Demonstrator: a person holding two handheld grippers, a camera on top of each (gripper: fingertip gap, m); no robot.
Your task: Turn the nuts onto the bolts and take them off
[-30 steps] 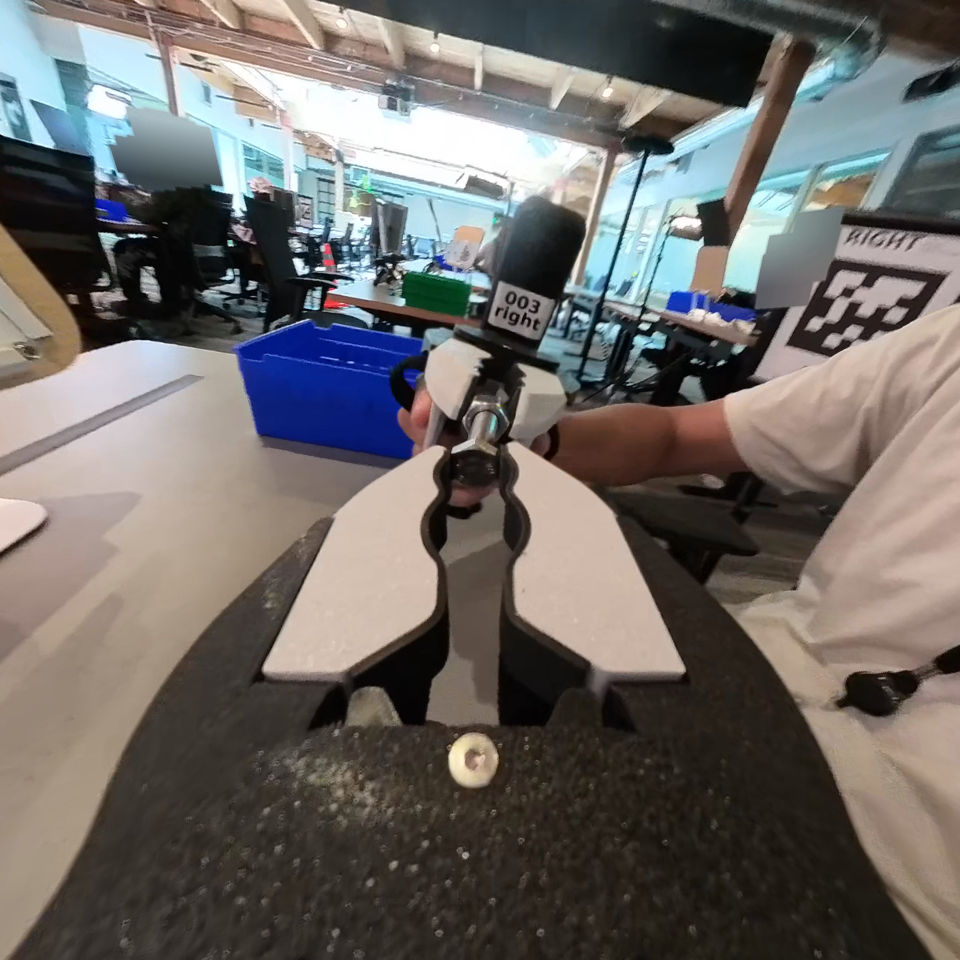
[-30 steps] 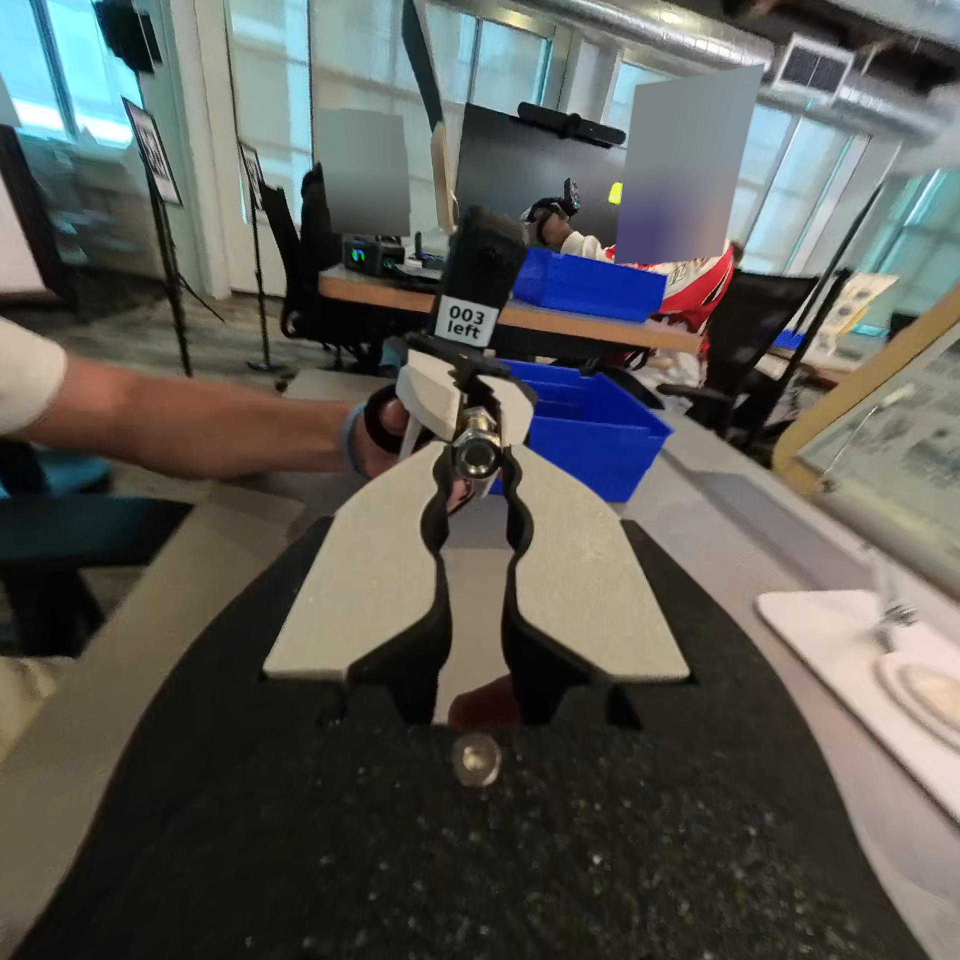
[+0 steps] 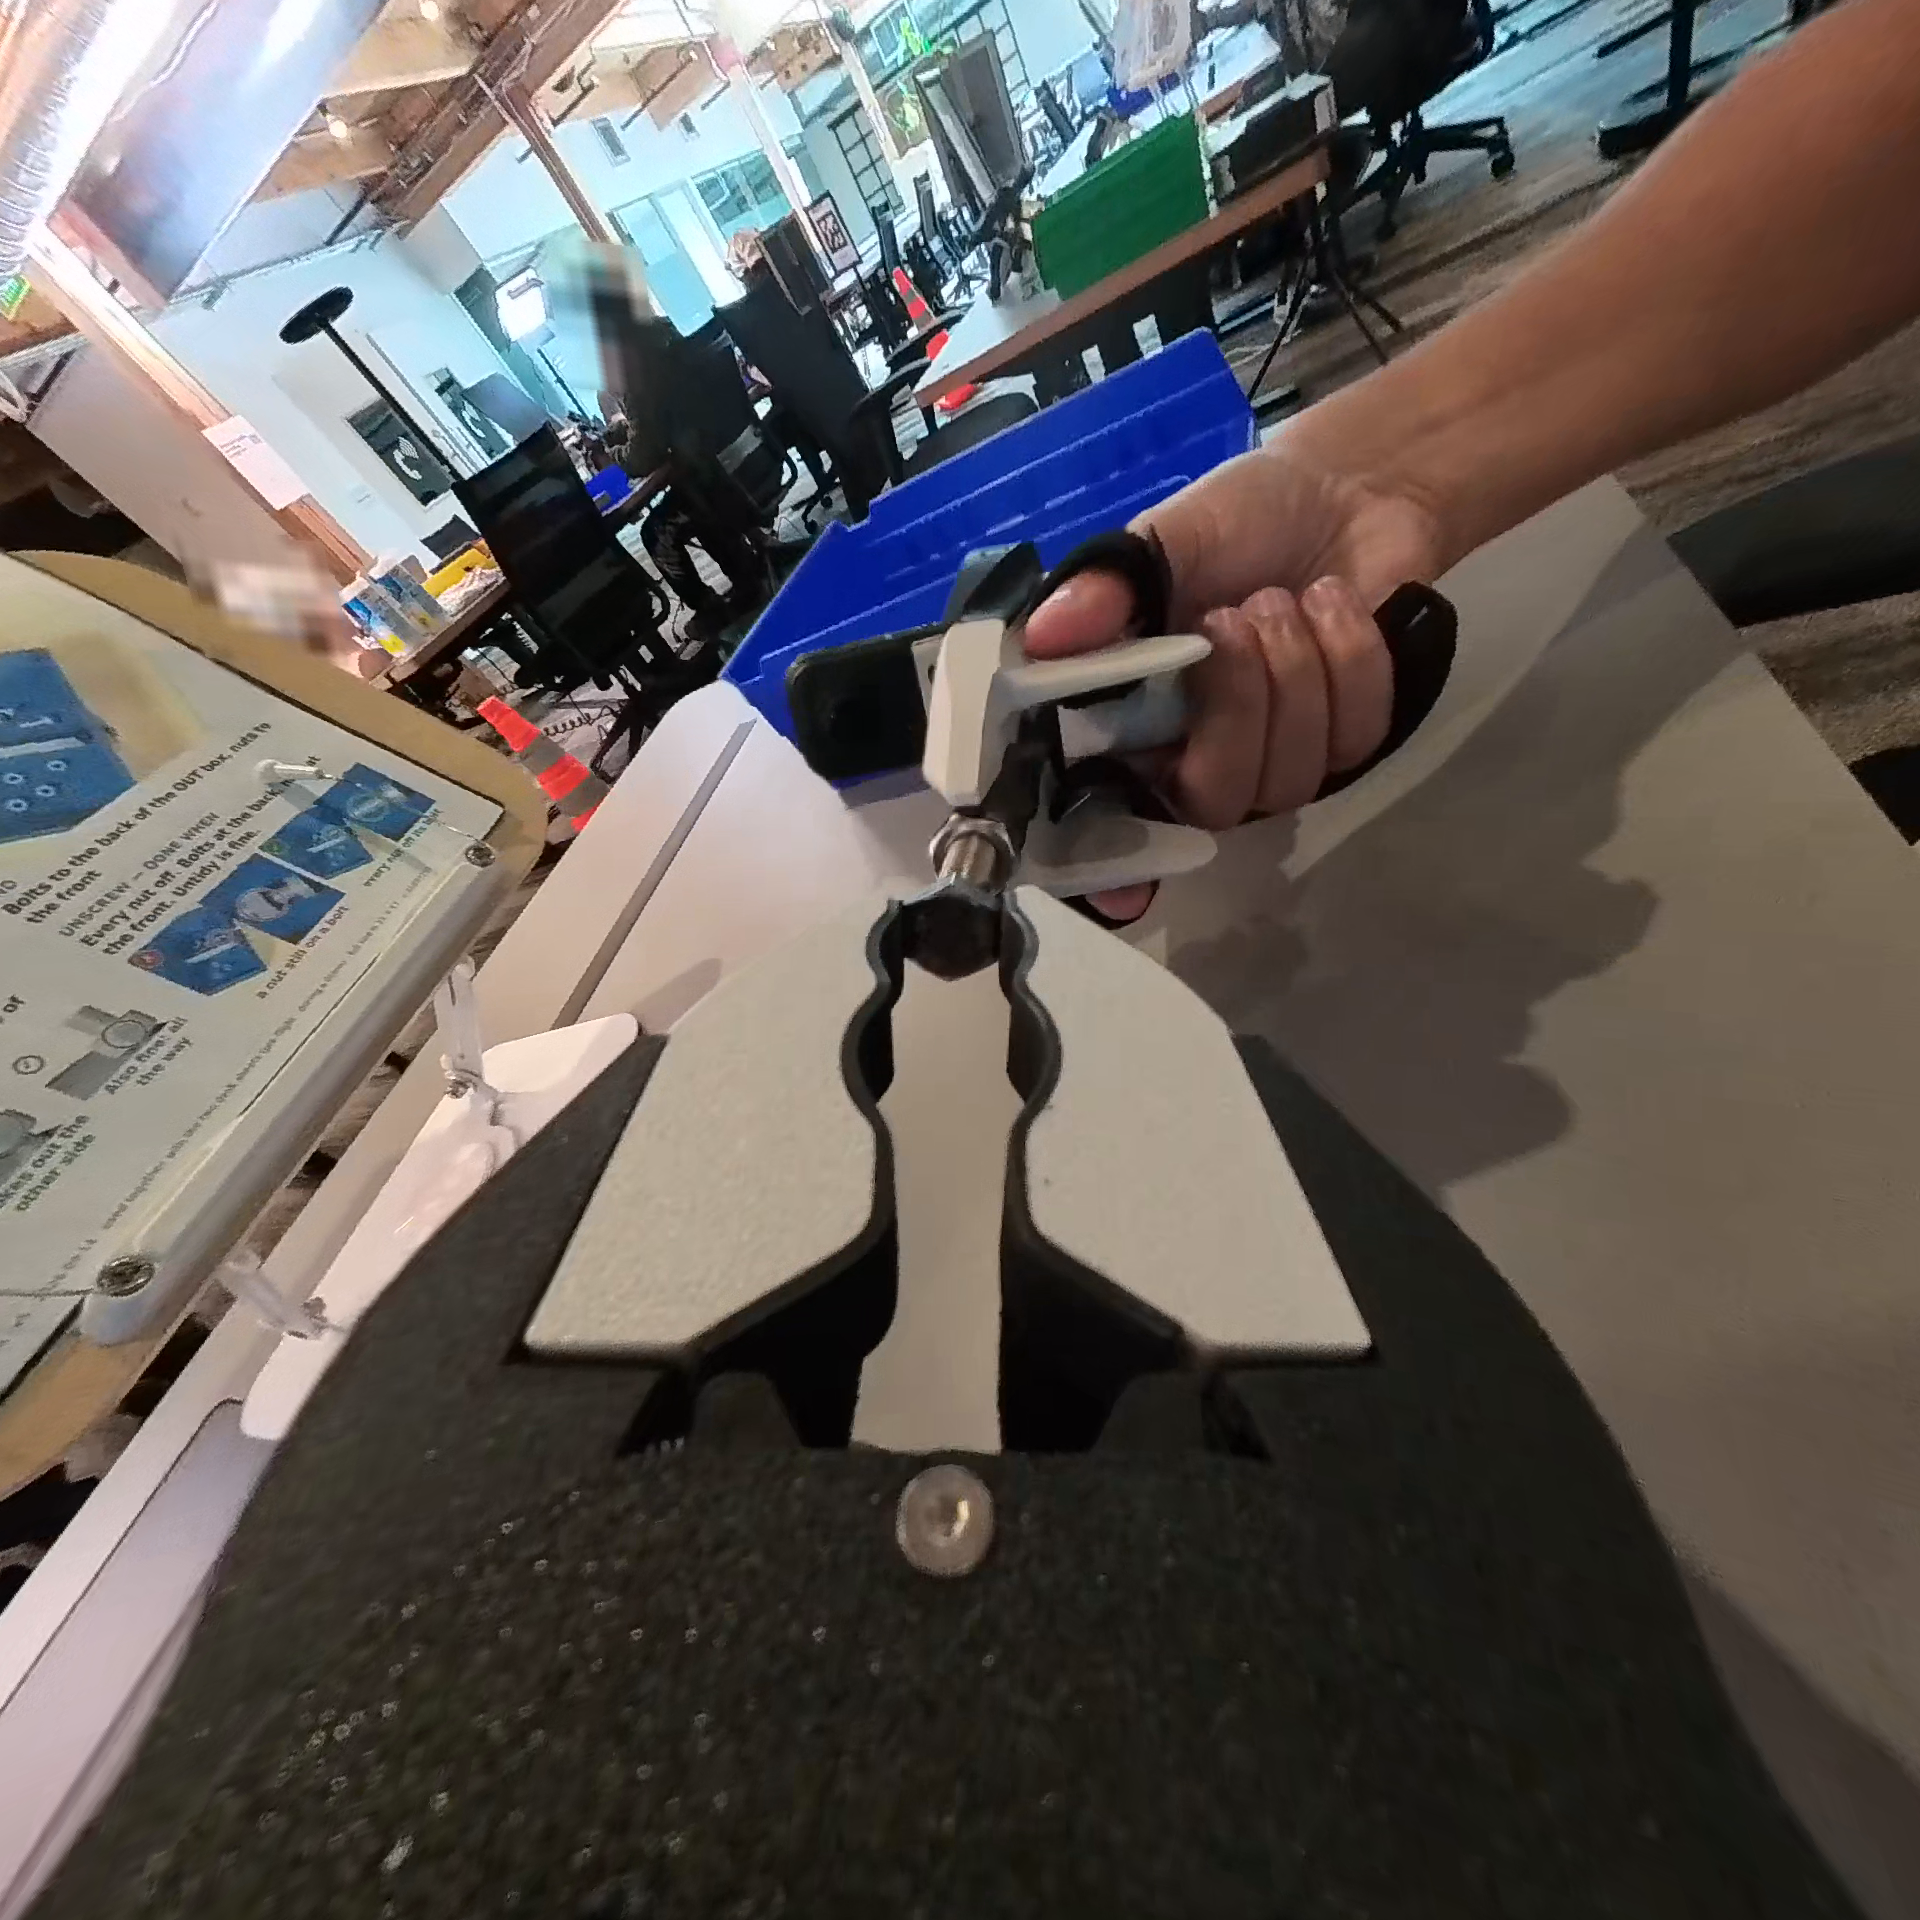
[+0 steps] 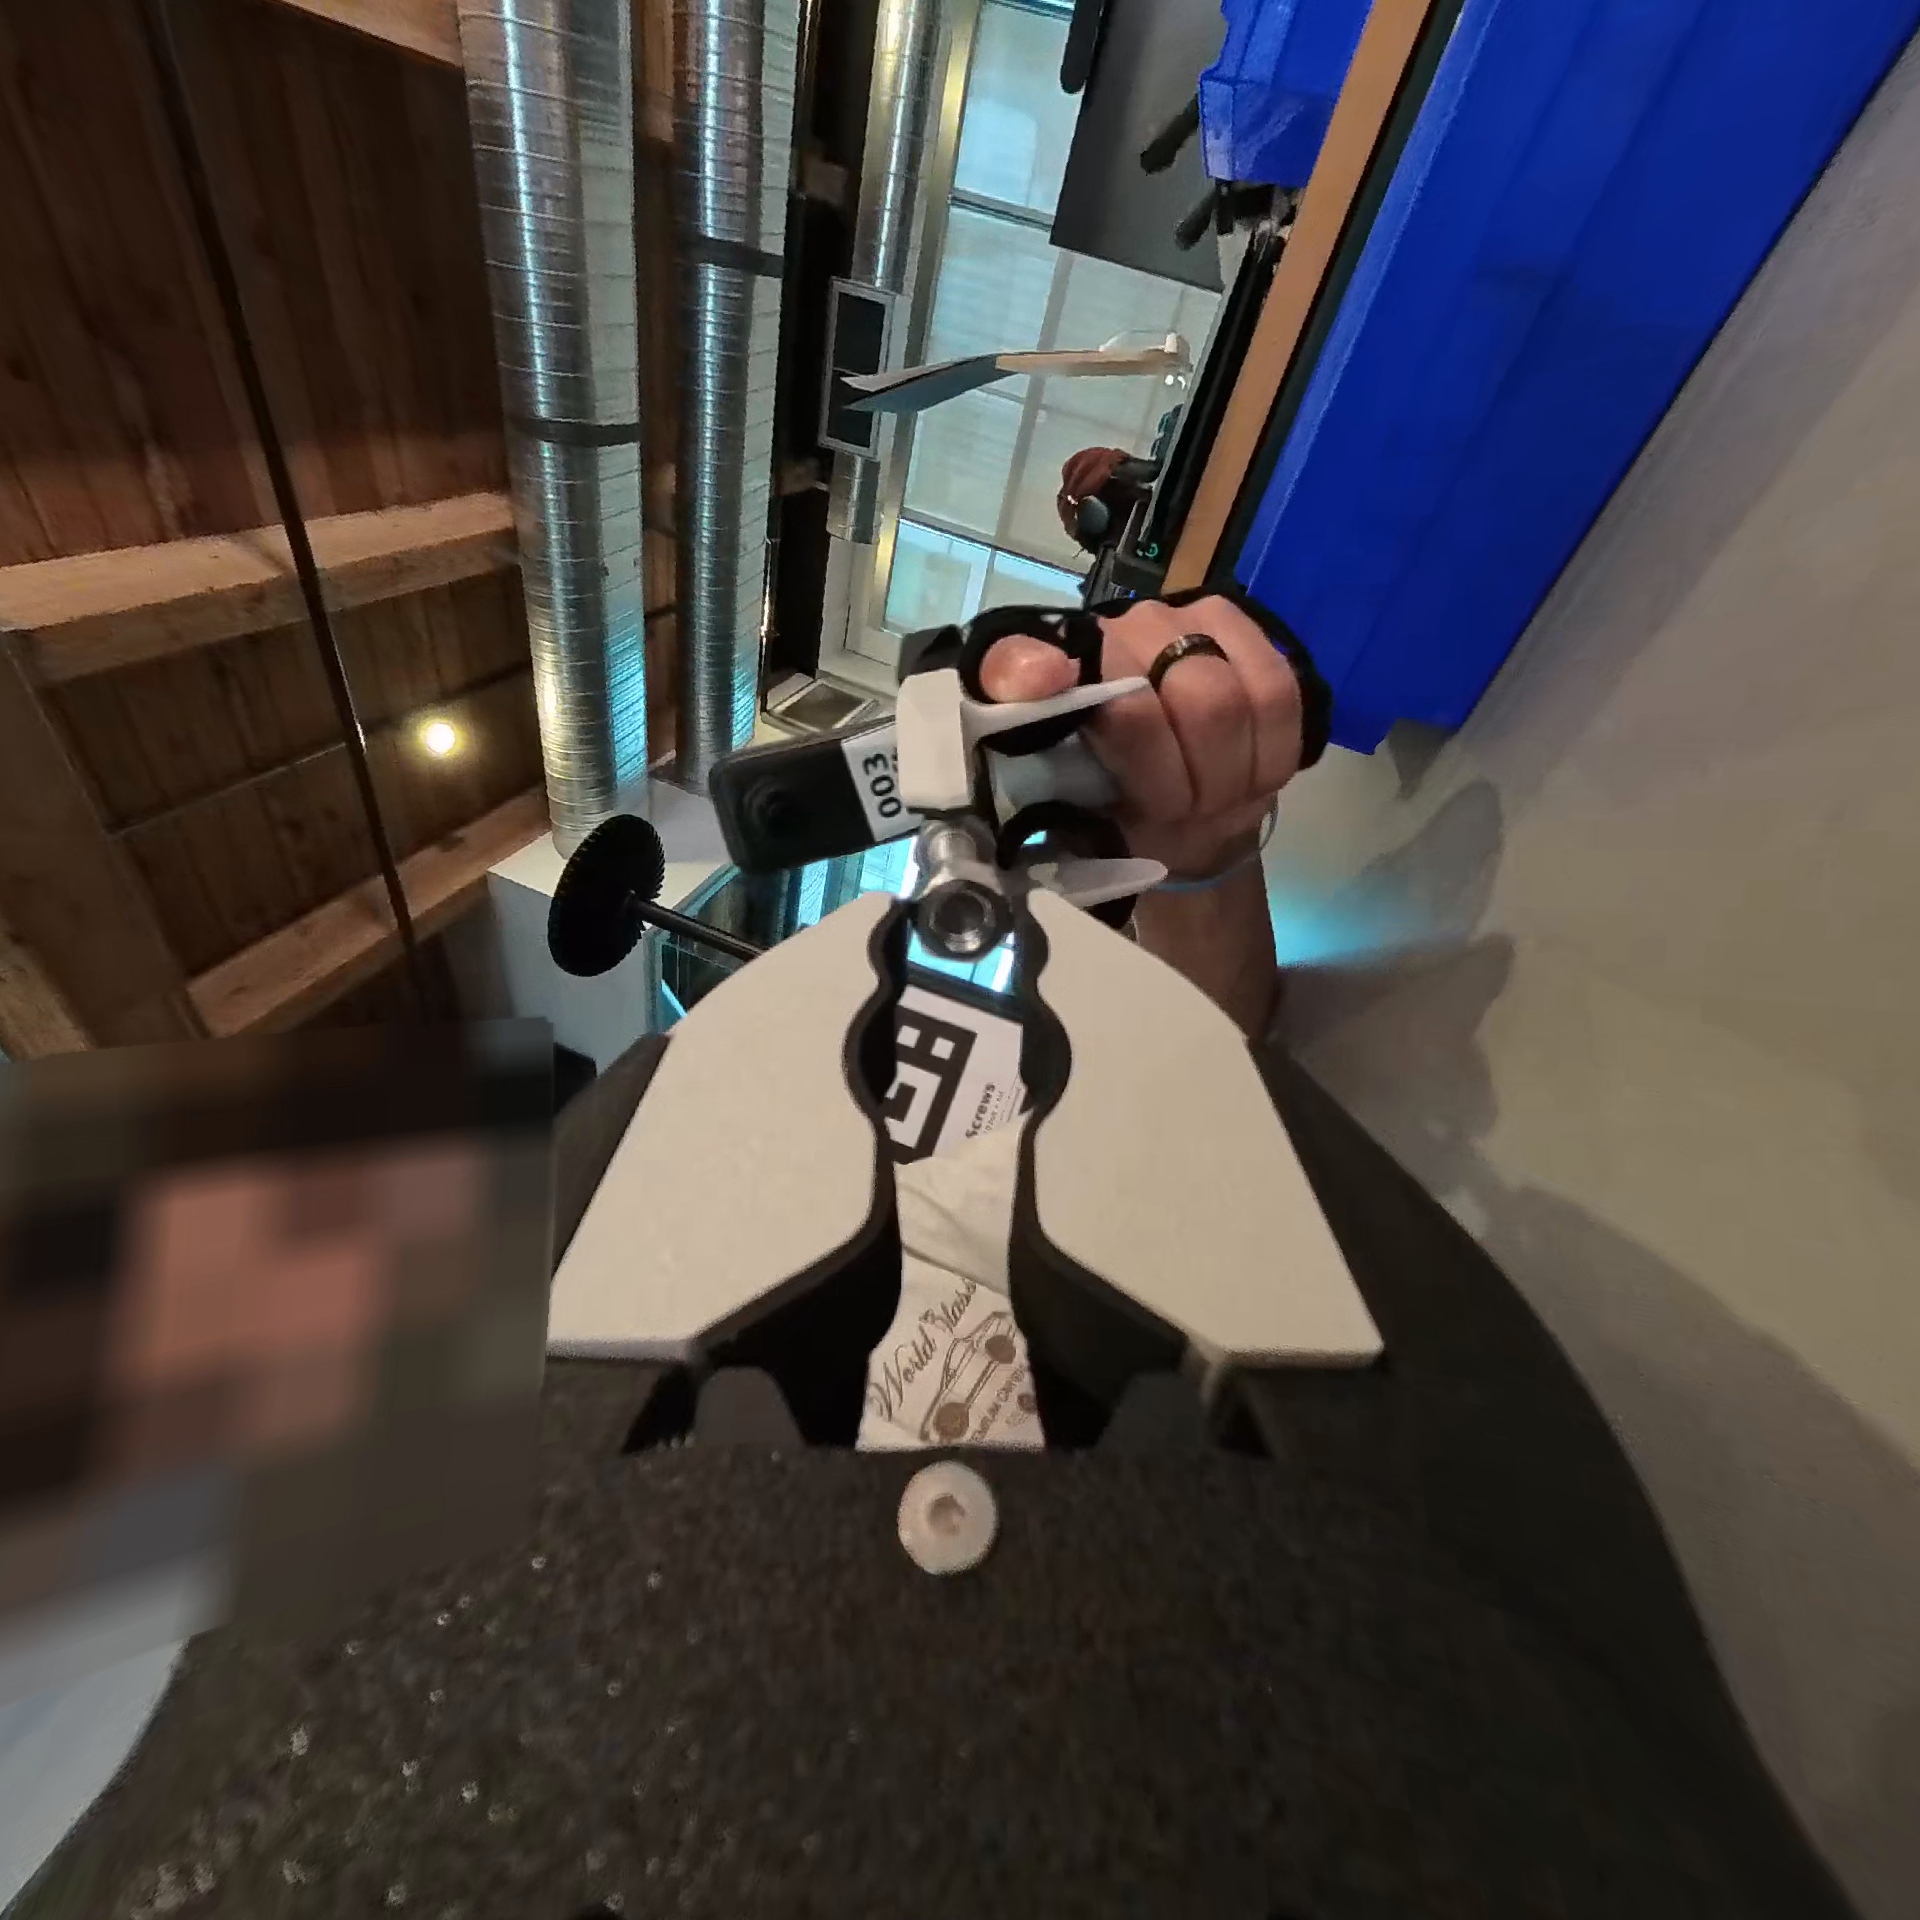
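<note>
Between the fingertips of the left claw (image 3: 951,925), in the left wrist view, the dark hexagonal head of a steel bolt (image 3: 951,940) is clenched. Straight ahead of the tips, the threaded shank runs up to a silver hexagonal nut (image 3: 971,840), where it is met by the right claw (image 3: 992,821). That claw is gripped by a person's hand (image 3: 1268,665). A second ago the right claw was seen upright. It is now laid over on its side, and the whole view has been tilted, so that the grey tabletop (image 3: 1455,1039) slopes away to the right of the claw. A blue plastic bin (image 3: 1039,488) is seen beyond the tips, and a framed instruction board (image 3: 208,935) off to the left.

In the right wrist view, the nut is seen end-on between the right claw's tips and appears to be grasped there, with the bolt's end showing in its bore. The left claw is closed on the far end just beyond. This view has been rolled by roughly a quarter turn since a second ago, so the bin now stands on end at the upper right of the claw.

From these opposite rolls, it is judged that a twist has just been put between nut and bolt. The direction, tightening or loosening, cannot be told. The nut is still on the thread, so further twists, with regrasping between them, are probably needed.
</note>
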